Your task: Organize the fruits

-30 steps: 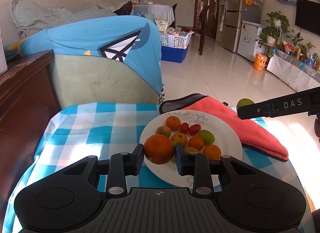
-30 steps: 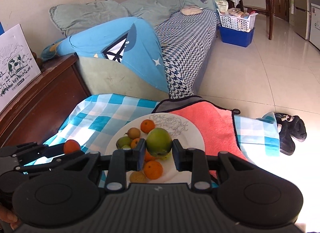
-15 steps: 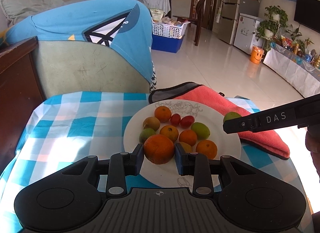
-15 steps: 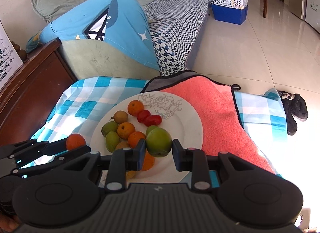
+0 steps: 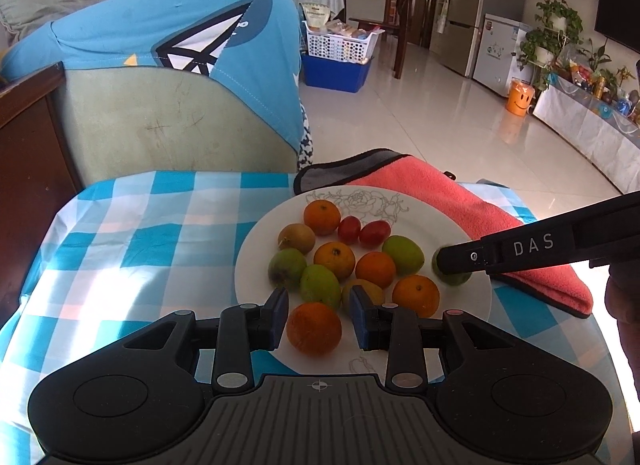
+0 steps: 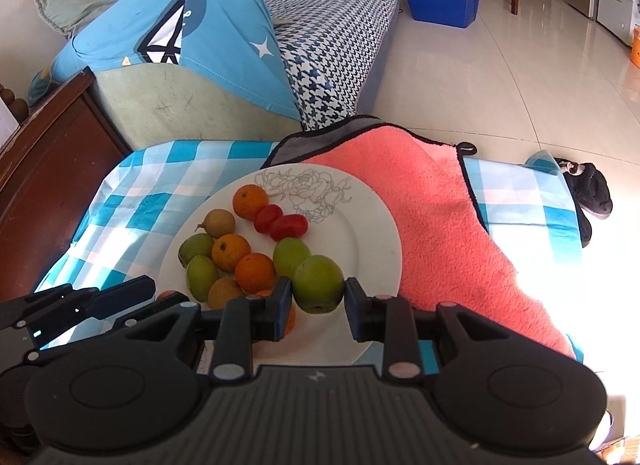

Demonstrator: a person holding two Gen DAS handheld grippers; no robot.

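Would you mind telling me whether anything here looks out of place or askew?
Only the pink towel: it lies rumpled, one corner tucked under the plate and its far edge hanging off the table. No fruit is spilled or visibly damaged.

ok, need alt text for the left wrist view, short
The left tongs bracket an orange with slim gaps at both pads, low over the near rim of a white plate of oranges, green fruits and two cherry tomatoes. The right tongs reach in with a green fruit; a pink towel lies behind on blue check cloth.
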